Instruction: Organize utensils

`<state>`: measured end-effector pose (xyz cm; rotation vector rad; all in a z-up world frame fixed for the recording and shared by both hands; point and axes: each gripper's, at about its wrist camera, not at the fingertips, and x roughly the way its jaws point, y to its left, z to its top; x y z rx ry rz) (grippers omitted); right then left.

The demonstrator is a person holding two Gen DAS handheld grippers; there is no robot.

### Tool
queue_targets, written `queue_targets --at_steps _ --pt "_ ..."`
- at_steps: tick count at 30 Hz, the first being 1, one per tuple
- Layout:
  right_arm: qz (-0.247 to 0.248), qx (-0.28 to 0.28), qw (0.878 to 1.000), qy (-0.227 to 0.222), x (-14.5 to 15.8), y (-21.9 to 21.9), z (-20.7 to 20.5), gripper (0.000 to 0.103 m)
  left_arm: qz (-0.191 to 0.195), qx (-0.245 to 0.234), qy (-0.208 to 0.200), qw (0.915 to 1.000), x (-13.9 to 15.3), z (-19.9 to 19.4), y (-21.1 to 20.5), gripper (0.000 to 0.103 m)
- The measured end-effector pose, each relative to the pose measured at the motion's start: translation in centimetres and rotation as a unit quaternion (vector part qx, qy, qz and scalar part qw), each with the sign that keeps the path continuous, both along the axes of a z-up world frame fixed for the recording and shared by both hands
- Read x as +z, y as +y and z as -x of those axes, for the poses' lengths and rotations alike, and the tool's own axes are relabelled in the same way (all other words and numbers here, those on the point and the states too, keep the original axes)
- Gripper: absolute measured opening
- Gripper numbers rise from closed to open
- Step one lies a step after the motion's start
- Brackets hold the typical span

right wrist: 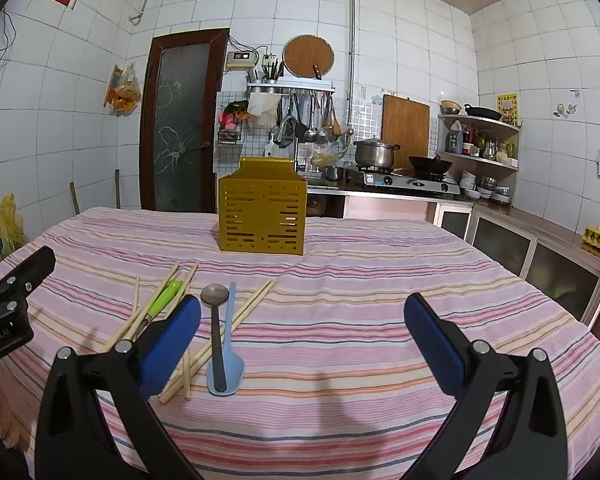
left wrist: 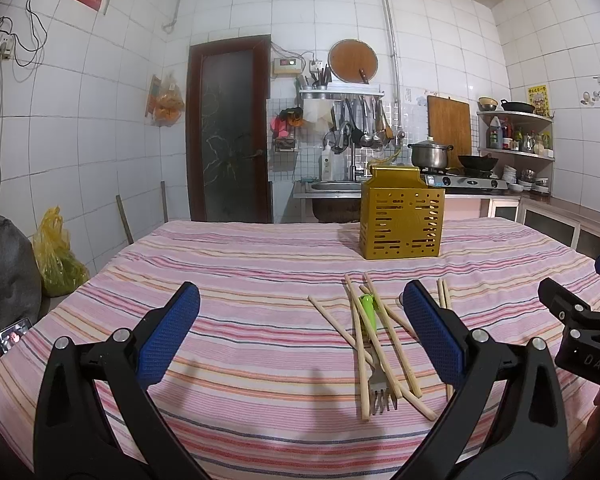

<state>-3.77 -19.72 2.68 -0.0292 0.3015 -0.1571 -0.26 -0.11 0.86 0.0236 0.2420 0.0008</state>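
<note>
A gold slotted utensil holder (left wrist: 402, 218) stands upright at the far side of the striped table; it also shows in the right wrist view (right wrist: 262, 210). Several wooden chopsticks (left wrist: 384, 344) lie crossed over a green-handled fork (left wrist: 370, 312), near my left gripper's right finger. In the right wrist view the chopsticks (right wrist: 244, 312), the fork (right wrist: 162, 300), a metal spoon (right wrist: 216, 320) and a light blue spoon (right wrist: 226, 364) lie left of centre. My left gripper (left wrist: 300, 332) is open and empty. My right gripper (right wrist: 302, 336) is open and empty.
The table wears a pink striped cloth (left wrist: 240, 264). Behind it are a dark door (left wrist: 228, 128), a sink and hanging ladles (left wrist: 356, 128), a stove with a pot (right wrist: 374, 152) and wok, and low cabinets (right wrist: 540, 256) on the right. A yellow bag (left wrist: 56, 260) sits left.
</note>
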Motion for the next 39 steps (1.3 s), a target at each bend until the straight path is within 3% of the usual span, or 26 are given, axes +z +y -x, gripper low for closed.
queue_targets --at_steps 39 --pt "-0.004 -0.006 1.000 0.000 -0.48 -0.14 -0.27 0.099 -0.003 -0.001 -0.015 0.9999 0.07 0.54 0.19 0.098"
